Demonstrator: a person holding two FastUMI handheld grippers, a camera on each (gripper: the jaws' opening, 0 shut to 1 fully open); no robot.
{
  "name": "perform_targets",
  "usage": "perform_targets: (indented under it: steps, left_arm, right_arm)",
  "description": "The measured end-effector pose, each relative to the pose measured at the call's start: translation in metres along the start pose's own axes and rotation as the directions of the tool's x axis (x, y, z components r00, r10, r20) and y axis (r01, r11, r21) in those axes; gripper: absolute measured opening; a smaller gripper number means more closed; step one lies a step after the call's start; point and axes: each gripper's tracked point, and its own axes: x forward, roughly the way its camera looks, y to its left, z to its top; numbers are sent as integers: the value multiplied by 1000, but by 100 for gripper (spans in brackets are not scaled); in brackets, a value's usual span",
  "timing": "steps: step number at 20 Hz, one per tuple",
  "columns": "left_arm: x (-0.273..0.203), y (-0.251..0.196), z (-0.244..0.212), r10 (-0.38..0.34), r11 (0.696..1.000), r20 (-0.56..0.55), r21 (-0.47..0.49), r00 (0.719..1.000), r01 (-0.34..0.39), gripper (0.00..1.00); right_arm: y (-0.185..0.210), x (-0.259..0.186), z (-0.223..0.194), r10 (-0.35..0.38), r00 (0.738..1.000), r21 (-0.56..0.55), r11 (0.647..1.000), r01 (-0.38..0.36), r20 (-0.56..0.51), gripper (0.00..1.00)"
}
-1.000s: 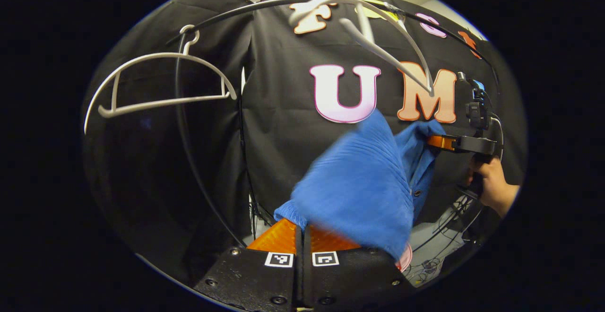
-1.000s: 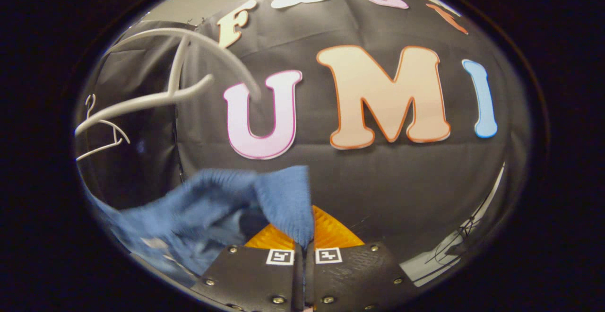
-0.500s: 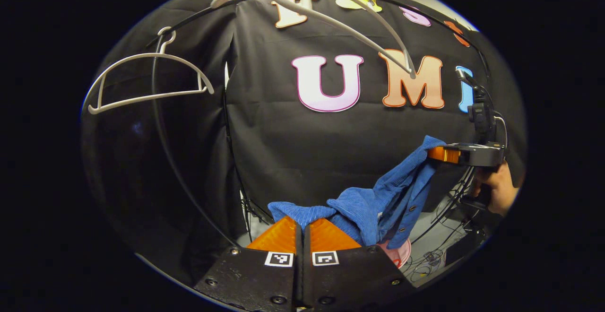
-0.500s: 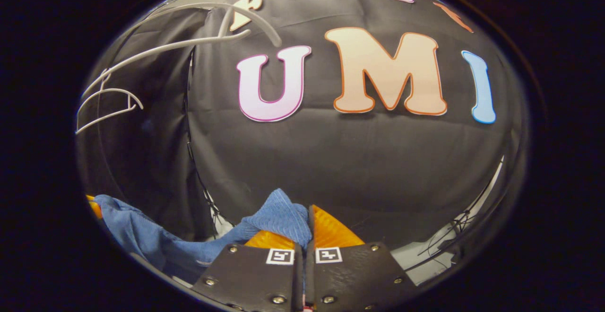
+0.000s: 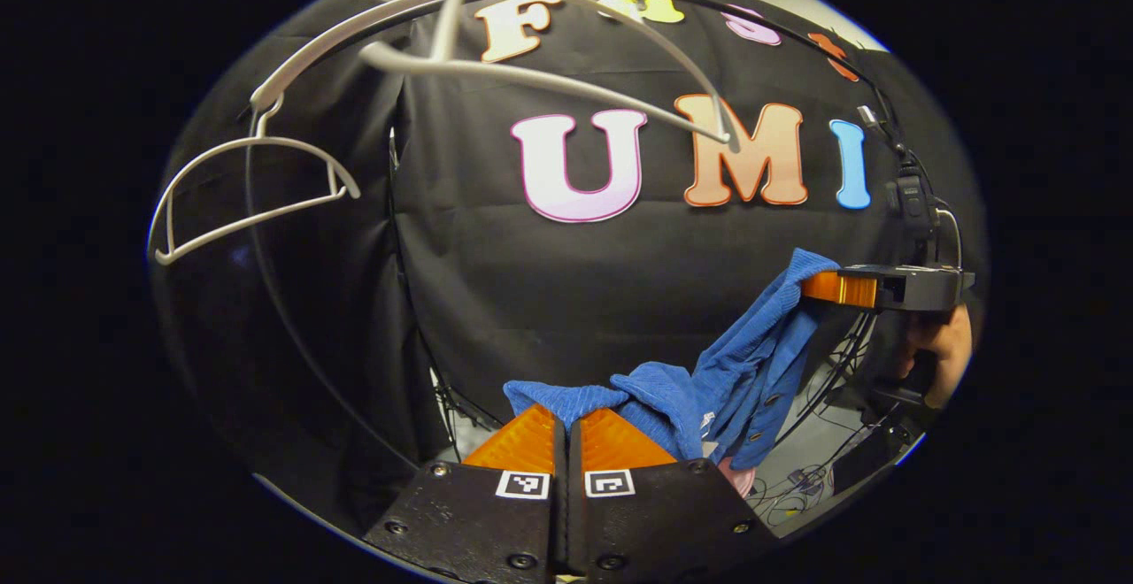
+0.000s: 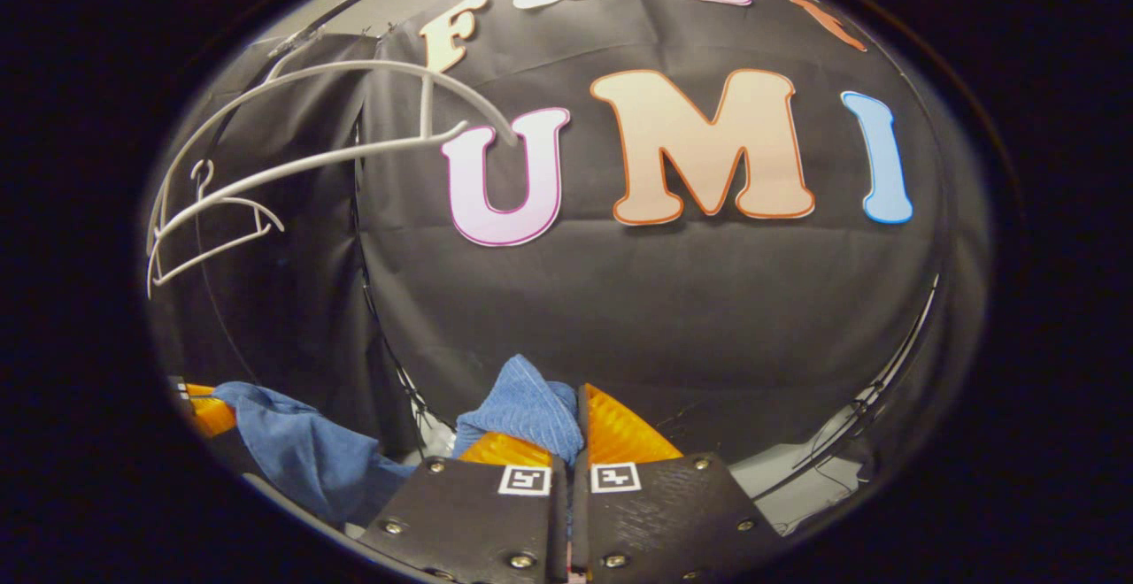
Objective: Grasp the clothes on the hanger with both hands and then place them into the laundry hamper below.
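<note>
While the booth's black cloth wall (image 5: 549,301) is filling the background, two bare white hangers are hanging from the curved rail (image 5: 292,318): the nearer hanger (image 5: 549,80) is tilting across the top, and the farther hanger (image 5: 252,190) is dangling off to one side. Neither is carrying anything now, so the lift-off step looks finished and the carrying step is in hand.

Below them, the blue garment (image 5: 735,372) is sagging between the two tools like a slack hammock, free of the rail and hanging in the air. In the left gripper view, the left gripper (image 5: 566,416) is pinching one bunched corner of it between closed fingers. Farther off, the right gripper (image 5: 819,288), held by a hand (image 5: 943,349), is clamping the other end, and the cloth is draping down from there with its buttons showing. In the right gripper view, the same gripper (image 6: 575,429) is biting a fold of the knit (image 6: 527,407) with its fingers together.

Something pink (image 5: 739,478) is peeking out beneath the garment; whether that is the hamper, I cannot tell. As I judge it, the next move calls for both hands lowering together over the hamper, then letting go.
</note>
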Motion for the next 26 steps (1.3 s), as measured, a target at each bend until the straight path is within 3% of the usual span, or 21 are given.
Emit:
perform_targets:
  steps: [9, 17, 23, 26]
  left_arm:
    - [13, -71, 29, -77, 997, 39, -5, 996, 78, 1]
    - [27, -105, 64, -210, 978, 87, 13, 974, 210, 0]
    - [50, -123, 88, -292, 956, 138, 34, 946, 290, 1]
    - [61, -131, 90, -311, 949, 161, 107, 937, 297, 1]
  right_arm:
    - [-1, -38, 15, -3, 1000, 108, 994, 1, 12, 0]
    - [14, -48, 18, -56, 998, 182, 982, 60, -24, 2]
    - [38, -39, 34, -59, 997, 160, 985, 66, -51, 3]
    - [36, -32, 28, -83, 994, 138, 986, 92, -70, 0]
